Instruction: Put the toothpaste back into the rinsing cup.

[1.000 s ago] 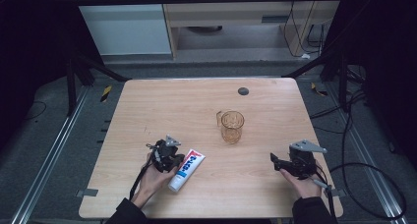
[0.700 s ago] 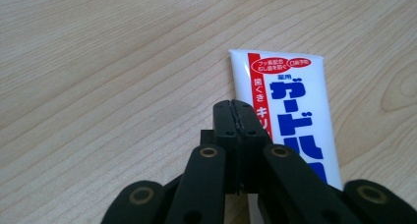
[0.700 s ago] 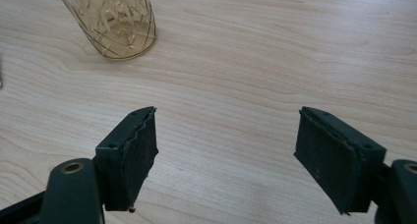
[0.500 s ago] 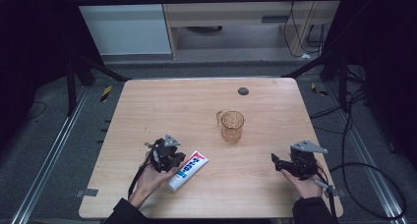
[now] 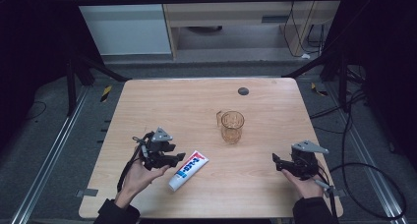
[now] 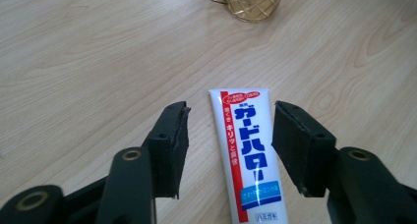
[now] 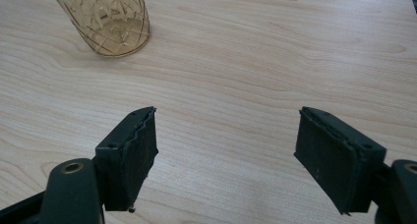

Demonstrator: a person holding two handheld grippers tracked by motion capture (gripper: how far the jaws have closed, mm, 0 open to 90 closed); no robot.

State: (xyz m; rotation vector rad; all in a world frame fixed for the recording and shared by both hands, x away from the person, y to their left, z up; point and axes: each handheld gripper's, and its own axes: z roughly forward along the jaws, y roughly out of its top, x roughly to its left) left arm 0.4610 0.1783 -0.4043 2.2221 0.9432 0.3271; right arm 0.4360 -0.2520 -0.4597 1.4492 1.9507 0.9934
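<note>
While two hand-held grippers (image 5: 178, 157) (image 5: 275, 162) gape, one toothpaste tube (image 5: 188, 169), one amber cup (image 5: 232, 126).

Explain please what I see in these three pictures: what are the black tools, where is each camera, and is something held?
A person sits at a wooden table, holding a hand tool in each hand. The left gripper and right gripper each carry a camera looking along two black fingers. The third camera looks down from above. On the table lie a toothpaste tube and an amber glass mug. Nothing is held: both grippers are open, the left one's fingers either side of the tube.
</note>
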